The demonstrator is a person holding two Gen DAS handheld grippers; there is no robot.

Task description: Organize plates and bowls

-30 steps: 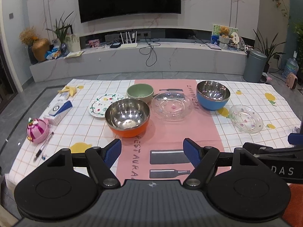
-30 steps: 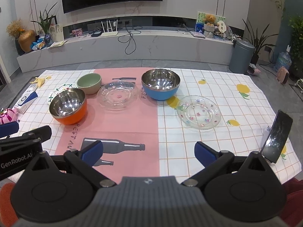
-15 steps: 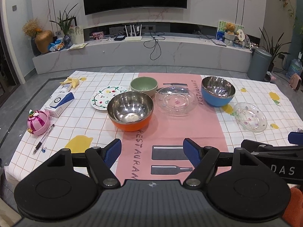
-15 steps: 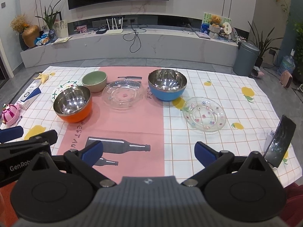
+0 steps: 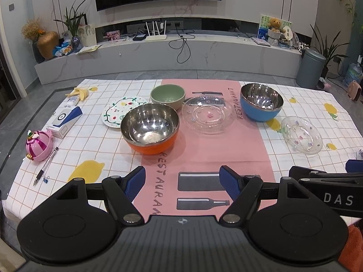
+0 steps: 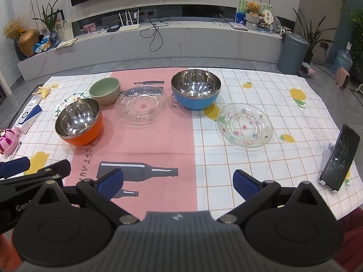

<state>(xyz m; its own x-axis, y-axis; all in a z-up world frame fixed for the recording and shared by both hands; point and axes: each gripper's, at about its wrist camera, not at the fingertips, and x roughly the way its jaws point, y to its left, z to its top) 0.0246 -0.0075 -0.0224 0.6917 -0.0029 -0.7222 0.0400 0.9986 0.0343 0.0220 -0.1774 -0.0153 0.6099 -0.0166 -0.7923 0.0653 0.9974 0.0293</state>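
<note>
Only the right wrist view took in the dark phone on its white stand [image 6: 339, 157], propped upright well off to the right of the right tongs [image 6: 178, 181]. Only the left wrist view showed the whole painted white plate with green vines and red dots [image 5: 123, 111], the pink round trinket [image 5: 38, 145] and the pen [image 5: 45, 166] far out to the left of the left tongs [image 5: 182, 181].

Both pairs of tongs hung released above the near edge of the bench [image 5: 95, 149], blue pads spread wide with nothing between them. No object stood between either pair and the dishes.

Ahead and a little left of the left tongs sat the orange steel-lined bowl [image 5: 150, 128], with the pale green ceramic bowl [image 5: 168, 96] behind it and the painted plate just beside it on the left. Straight ahead lay the clear glass plate on the pink runner [image 5: 208, 117]. The blue steel-lined bowl [image 6: 195, 91] stood ahead of the right tongs, and the clear flower-dotted glass plate [image 6: 245, 124] lay ahead to their right, apart from the bowl.
</note>
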